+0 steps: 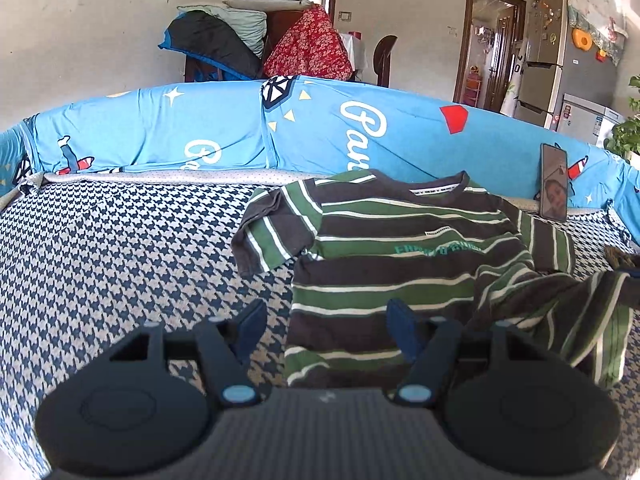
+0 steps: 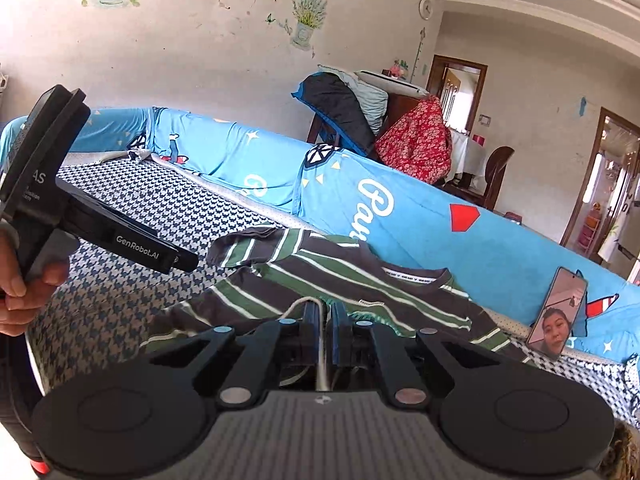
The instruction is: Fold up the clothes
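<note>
Green-striped dark T-shirt (image 1: 400, 248), face up, hem corner lifted

Home living rm: covered sofa (image 1: 320, 128), fridge (image 1: 560, 52) w/ magnets, wall decals (image 2: 308, 20), doorways.

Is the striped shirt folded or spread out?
Mostly spread: the shirt lies flat, both sleeves out, one hem corner lifted by the right gripper.
</note>
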{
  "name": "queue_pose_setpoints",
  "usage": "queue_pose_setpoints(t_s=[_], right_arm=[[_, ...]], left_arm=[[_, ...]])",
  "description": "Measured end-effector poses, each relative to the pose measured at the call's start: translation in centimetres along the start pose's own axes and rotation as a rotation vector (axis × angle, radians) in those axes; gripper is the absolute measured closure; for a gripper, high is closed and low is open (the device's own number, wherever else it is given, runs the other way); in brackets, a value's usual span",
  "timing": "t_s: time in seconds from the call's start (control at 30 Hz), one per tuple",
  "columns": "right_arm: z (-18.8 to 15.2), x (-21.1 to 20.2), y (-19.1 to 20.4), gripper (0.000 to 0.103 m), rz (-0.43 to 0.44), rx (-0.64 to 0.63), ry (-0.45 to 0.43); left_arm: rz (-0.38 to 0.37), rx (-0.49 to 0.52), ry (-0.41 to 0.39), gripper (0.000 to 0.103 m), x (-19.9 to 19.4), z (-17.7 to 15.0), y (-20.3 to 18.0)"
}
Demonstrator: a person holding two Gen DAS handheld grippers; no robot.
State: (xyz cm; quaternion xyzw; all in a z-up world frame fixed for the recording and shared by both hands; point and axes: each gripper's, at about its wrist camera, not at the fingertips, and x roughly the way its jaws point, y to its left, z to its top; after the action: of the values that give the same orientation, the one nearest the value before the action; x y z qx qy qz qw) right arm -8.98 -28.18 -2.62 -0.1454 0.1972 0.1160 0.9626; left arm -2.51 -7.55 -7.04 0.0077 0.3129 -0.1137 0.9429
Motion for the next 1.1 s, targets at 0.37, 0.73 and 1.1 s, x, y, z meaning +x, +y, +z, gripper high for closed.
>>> queue_pose_setpoints(t_s=[0.37, 0.73, 1.1], right_arm=[[-2.0, -3.3, -4.4, 0.096, -0.03, 0.316, -0.01], [-6.4, -0.8, -4.5, 0.088, -0.097, 0.361, 0.257], [-9.3, 2.0, -4.0, 0.069, -0.045, 0.485, 0.358]], left_arm=[[0.019, 0.053, 0.049, 0.028, 0.3, -3.0, -0.6], [-0.048, 0.084, 0.096, 0.023, 0.2, -5.8, -1.2], [-0.053, 0.071, 0.108, 0.022, 0.7, -6.6, -0.8]])
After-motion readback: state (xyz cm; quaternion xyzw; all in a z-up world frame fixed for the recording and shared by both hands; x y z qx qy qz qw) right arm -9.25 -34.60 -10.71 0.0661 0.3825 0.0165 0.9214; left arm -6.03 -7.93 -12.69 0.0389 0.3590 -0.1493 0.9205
